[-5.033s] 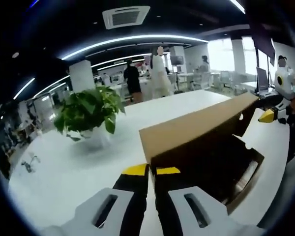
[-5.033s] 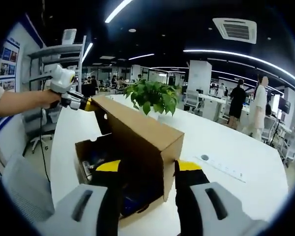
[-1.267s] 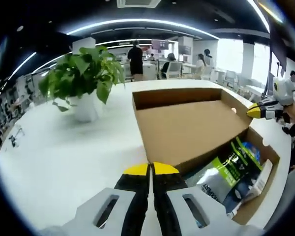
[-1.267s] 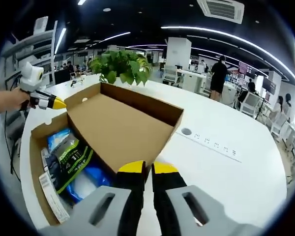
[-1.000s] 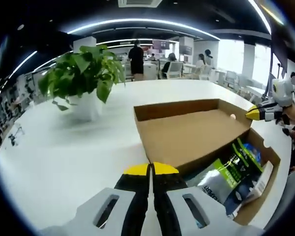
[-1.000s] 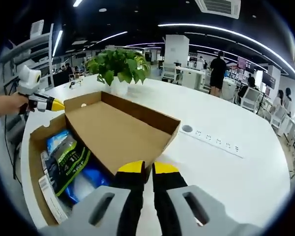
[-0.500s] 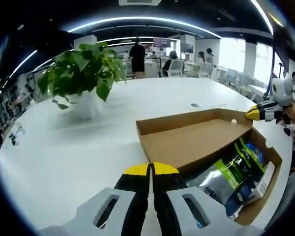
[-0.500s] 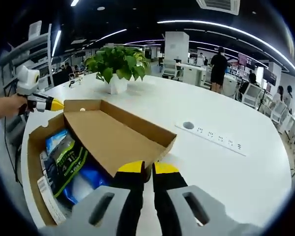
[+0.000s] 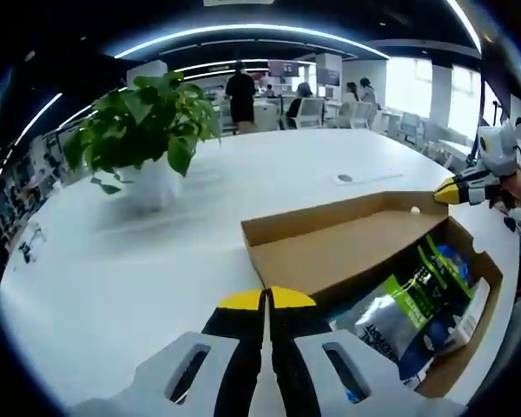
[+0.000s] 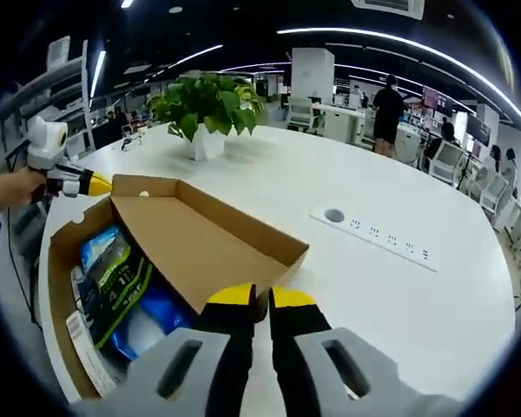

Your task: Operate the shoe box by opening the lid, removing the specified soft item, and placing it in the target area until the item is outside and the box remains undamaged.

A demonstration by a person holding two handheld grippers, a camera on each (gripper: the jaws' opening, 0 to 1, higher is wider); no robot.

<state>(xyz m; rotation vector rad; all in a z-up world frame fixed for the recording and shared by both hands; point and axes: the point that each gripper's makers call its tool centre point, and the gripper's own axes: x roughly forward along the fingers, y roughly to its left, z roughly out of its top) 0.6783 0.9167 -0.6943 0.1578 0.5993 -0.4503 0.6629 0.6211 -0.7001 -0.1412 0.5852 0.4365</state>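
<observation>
The shoe box (image 10: 61, 287) sits on the white table (image 10: 399, 287), its lid (image 10: 204, 239) folded back and lying low. The left hand-held gripper (image 9: 267, 301) has its yellow-tipped jaws pressed together on one lid corner; the right hand-held gripper (image 10: 260, 299) pinches the opposite corner, so the lid's long axis runs from one gripper to the other. A green-and-black soft packet (image 10: 117, 282) lies inside, beside the lid. A potted plant (image 9: 143, 139) stands beyond the box
</observation>
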